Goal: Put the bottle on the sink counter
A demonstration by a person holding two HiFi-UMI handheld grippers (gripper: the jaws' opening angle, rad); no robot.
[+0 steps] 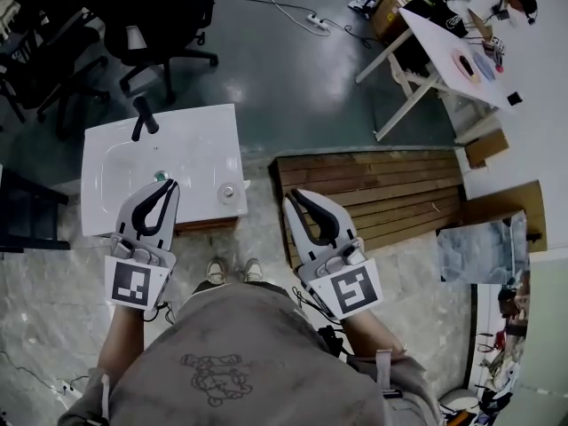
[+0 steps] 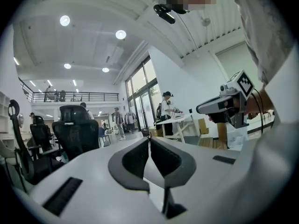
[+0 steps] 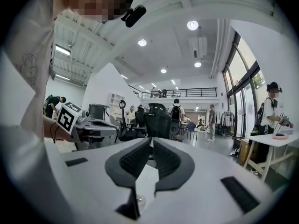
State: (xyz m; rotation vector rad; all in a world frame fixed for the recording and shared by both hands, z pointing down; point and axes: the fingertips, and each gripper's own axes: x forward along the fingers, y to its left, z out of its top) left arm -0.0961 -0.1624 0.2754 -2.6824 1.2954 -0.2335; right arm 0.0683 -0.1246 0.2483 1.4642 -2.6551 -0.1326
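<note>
The white sink counter [image 1: 200,136] with a black tap [image 1: 142,118] stands at the left of the head view. My left gripper [image 1: 168,184] is held level over its front part, jaws shut with nothing between them; its own view shows the tips meeting [image 2: 149,140]. A small teal thing [image 1: 160,175] peeks out by those tips; I cannot tell if it is the bottle. My right gripper [image 1: 294,196] is shut and empty over the wooden platform [image 1: 390,193], its tips together [image 3: 152,141]. No clear bottle shows.
A small round metal fitting [image 1: 227,191] sits on the counter's right side. Black office chairs [image 1: 155,16] stand behind the sink. A white trestle table [image 1: 448,51] with clutter is at the upper right. A power strip [image 1: 316,20] lies on the floor.
</note>
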